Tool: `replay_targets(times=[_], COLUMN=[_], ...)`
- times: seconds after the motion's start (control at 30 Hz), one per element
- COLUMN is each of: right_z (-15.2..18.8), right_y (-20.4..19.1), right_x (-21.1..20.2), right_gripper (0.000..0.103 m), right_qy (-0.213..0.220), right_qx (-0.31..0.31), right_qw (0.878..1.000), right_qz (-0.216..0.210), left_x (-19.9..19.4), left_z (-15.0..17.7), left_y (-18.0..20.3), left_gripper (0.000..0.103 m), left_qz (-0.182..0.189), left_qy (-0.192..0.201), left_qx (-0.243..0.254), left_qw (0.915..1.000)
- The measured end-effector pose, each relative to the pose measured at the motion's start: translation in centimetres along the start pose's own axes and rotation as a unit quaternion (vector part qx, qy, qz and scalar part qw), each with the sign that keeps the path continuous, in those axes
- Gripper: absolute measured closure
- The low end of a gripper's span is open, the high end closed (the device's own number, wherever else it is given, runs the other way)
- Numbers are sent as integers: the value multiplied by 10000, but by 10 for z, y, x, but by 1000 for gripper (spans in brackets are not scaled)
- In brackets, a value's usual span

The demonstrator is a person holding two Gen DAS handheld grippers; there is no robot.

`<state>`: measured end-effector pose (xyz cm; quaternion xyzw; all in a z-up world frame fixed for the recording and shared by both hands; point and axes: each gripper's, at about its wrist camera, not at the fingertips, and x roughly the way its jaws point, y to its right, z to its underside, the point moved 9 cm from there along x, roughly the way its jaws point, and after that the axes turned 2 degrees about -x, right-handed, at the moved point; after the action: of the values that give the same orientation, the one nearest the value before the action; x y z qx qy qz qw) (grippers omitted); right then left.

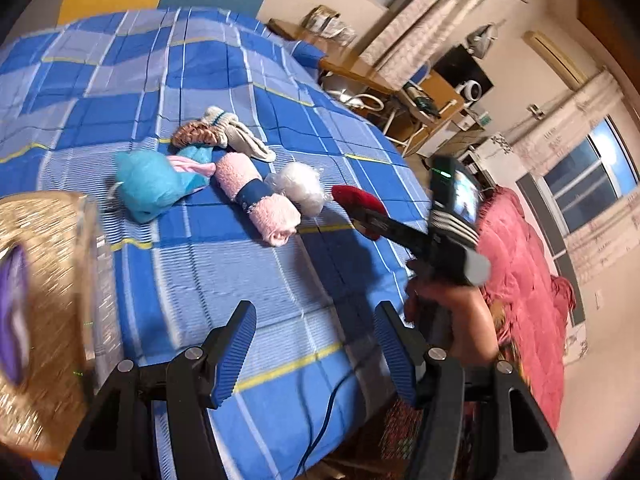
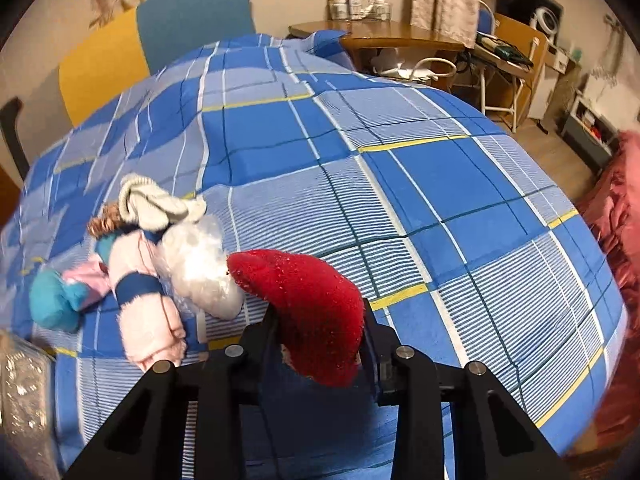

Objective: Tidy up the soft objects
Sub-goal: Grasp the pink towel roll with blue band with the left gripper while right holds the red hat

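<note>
Soft objects are lying in a cluster on the bed (image 1: 200,264), at centre left of the left wrist view: a blue plush (image 1: 150,184), a pink towel roll (image 1: 256,200) with a dark blue band, a white bundle in clear wrap (image 1: 302,186), a brown scrunchie (image 1: 194,134) and a pale sock (image 1: 240,136). The towel roll is touching the white bundle on one side and lying just beside the plush on the other; the sock and scrunchie are sitting together just above them.

A red cloth (image 2: 304,308) is hanging clamped between the fingers of the right claw (image 2: 320,332), in the lower middle of the right wrist view, above the checked sheet and just beside the white bundle (image 2: 204,268). In the left wrist view the same red cloth (image 1: 356,200) is showing at centre right, with a hand (image 1: 452,320) gripping the tool below it.

The left claw (image 1: 316,360) is holding nothing, its blue-padded fingers (image 1: 236,356) standing wide apart over the bed at the bottom of the frame. A woven basket (image 1: 52,304), blurred, is filling the left edge. A pink quilt (image 1: 520,300) is lying at the right.
</note>
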<state>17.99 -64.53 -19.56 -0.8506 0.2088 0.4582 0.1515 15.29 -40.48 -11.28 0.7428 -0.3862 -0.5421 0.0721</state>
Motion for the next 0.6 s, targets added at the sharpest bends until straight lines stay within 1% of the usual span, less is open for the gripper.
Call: replay_targets(times=[0.2,0.33,0.37,0.4,0.43,0.5,0.6], right_z=[-2,-5,-6,-8,-8,-10,-11], right_y=[12,16,17,16,16,15,14], right_x=[-2,-3,-3,-3,-4,-4,-5], right_gripper=[68,68,68,68,68,68,68], right_qy=[20,83,107,128,140,162,195], right_qx=[416,506,506,492,495,505,476], right_qw=[9991,9987,9986,9987,9987,9985,9986], right_qz=[-91,-65,-56,-48,-59,-115,-118], left_x=[67,105,114,125,133,143,151], left_z=[-37,-59,-62,-65,-67,-72,-72], left_y=[-9,-18,-20,-20,-20,-28,-37], left_gripper=[41,41,41,41,41,41,41], left_qz=[-221,-480,-492,-393,-387,-762,-846], left_qy=[-332,-373,-427,-512,-569,-547,-583], left_qx=[-403,-524,-602,-687,-675,-616,-698], left_qw=[9984,9968,9961,9956,9953,9937,9923])
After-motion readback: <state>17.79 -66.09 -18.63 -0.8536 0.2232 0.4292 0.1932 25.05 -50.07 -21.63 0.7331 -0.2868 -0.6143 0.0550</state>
